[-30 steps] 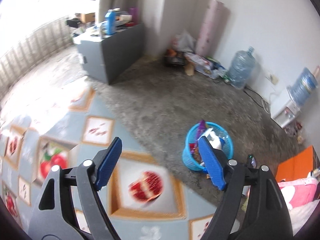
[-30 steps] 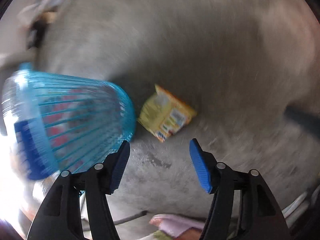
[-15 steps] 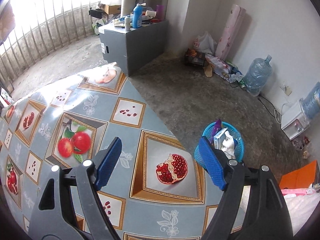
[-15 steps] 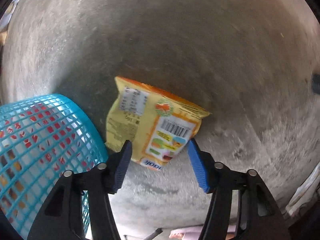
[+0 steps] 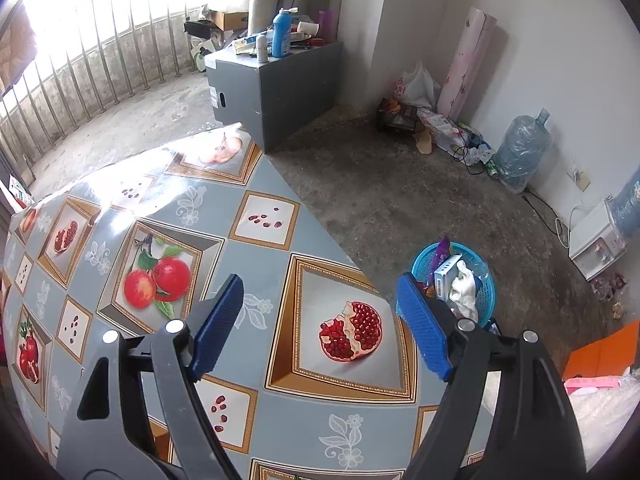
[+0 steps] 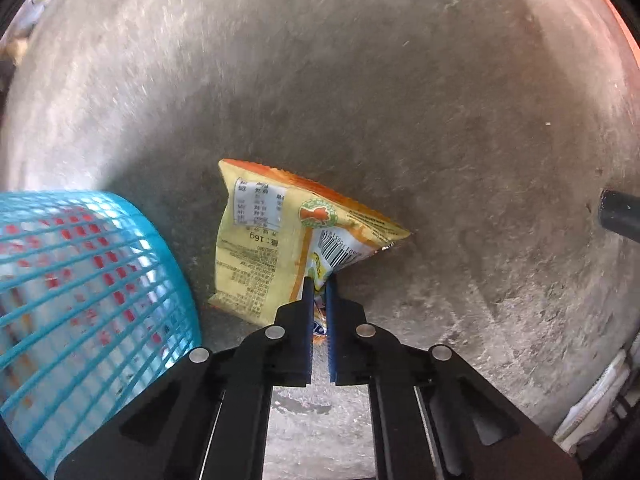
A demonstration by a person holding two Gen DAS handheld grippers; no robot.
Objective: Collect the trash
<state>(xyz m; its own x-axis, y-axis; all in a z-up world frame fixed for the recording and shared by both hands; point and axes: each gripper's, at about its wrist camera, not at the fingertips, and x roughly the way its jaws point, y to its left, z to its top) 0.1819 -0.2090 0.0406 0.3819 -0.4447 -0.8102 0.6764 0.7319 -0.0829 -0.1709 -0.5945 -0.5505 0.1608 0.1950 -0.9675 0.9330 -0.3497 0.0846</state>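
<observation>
The right gripper [image 6: 319,280] has just closed its fingers on the near edge of the snack packet [image 6: 276,248], which lies on the floor beside the blue basket [image 6: 80,280]. The packet looks light, thin and crinkly, best pinched at an edge. The left gripper [image 5: 320,320] hangs open and empty over the table [image 5: 160,220].

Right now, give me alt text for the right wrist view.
The right gripper has just closed its fingers on the lower edge of a yellow snack packet on the concrete floor, beside a blue mesh basket.
</observation>
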